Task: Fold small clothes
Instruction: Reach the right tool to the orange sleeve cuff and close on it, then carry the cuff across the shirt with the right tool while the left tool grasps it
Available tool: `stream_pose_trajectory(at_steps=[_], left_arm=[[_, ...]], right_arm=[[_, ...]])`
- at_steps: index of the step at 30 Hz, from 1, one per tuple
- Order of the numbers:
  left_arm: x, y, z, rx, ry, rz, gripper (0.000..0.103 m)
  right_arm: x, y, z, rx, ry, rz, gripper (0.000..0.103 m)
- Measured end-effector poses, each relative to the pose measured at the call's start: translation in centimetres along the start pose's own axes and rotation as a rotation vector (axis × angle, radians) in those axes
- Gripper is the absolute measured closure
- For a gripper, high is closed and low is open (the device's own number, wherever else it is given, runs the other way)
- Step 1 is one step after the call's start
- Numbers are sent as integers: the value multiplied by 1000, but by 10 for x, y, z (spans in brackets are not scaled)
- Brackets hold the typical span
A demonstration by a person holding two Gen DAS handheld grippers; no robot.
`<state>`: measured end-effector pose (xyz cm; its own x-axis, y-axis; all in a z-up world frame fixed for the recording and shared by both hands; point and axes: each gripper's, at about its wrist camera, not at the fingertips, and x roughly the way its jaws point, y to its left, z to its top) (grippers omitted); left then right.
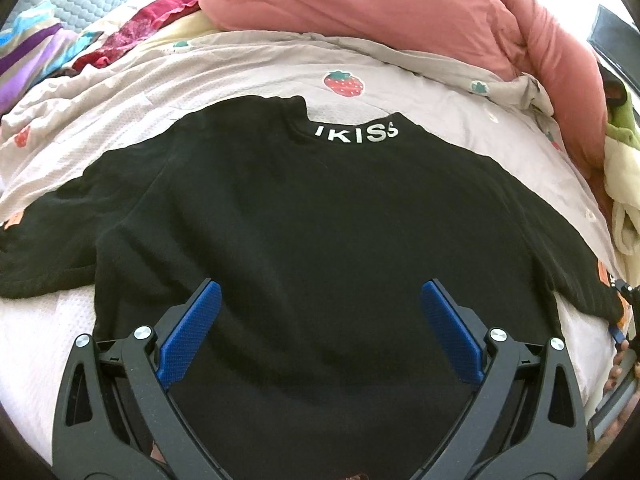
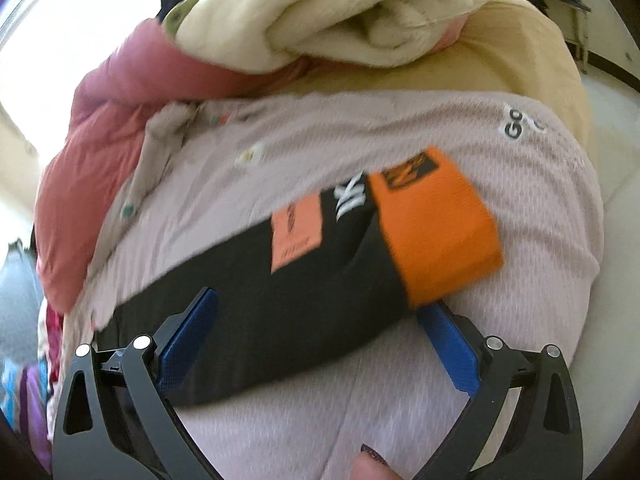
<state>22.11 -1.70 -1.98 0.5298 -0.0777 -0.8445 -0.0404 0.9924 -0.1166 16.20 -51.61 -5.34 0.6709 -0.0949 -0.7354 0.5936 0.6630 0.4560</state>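
A black top [image 1: 320, 220] is lying spread flat on a pale bedsheet [image 1: 400, 84] printed with strawberries. Its collar is pointing away from the left wrist camera and is showing white letters, partly readable as "KISS". Both sleeves are reaching out to the sides, and the fabric is lying in soft creases.

The left gripper [image 1: 320, 300] is hovering over the lower body of the top, its blue pads spread wide with nothing between them.

In the blurred right wrist view, the right gripper [image 2: 318, 308] is likewise spread wide, hanging over one sleeve [image 2: 280, 300]. That sleeve is ending in an orange cuff [image 2: 436, 228], with an orange patch and white lettering on the black cloth beside it.

A pink quilt [image 1: 360, 12] is lying bunched beyond the collar, and a cream blanket [image 2: 320, 12] is piled beside it.
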Motion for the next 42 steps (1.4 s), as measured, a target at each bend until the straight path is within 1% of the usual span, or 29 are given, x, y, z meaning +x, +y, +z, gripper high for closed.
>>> stream_pose_trajectory(at_steps=[1,2,3,5,8,10,15,19,22,29,32,34,38,40,42], left_arm=[[2,1,2,-1,0,4,9],[3,1,3,-2,-1,7,9],[6,2,6,-6,-1,10,9],[9,4,10,-14,1,6,9],[13,7,15,-27,2,0,9],[15,9,19,-36,3,-1,9],[18,15,25,-64,8,-17,9],[18,20,30,-82,11,-27,9],[16,27,34,-98,11,-37,9],[6,50,42,-165,9,-79,9],[-1,63,46,-197,-8,-126,9],[-6,72,49,-218,-23,-155,9],[-13,90,56,-295,-30,-236,9],[-17,94,59,-300,-38,-227,9],[-20,99,61,-304,-41,-239,9]], right_arm=[[2,-1,3,8,-10,1,10],[5,-2,8,16,-25,-4,21],[6,-2,10,15,-37,-13,28],[8,-4,16,23,-53,-17,55],[10,-5,21,17,-61,0,77],[10,4,23,-11,-69,27,83],[0,32,22,-100,-99,100,85],[-5,61,17,-155,-92,167,86],[-6,91,10,-205,-82,228,86],[-5,165,-20,-298,-21,384,86],[-9,199,-37,-344,5,449,86],[-9,224,-47,-370,30,482,86],[-13,262,-74,-424,84,533,86],[-13,281,-90,-461,117,554,86],[-11,299,-105,-493,145,571,86]])
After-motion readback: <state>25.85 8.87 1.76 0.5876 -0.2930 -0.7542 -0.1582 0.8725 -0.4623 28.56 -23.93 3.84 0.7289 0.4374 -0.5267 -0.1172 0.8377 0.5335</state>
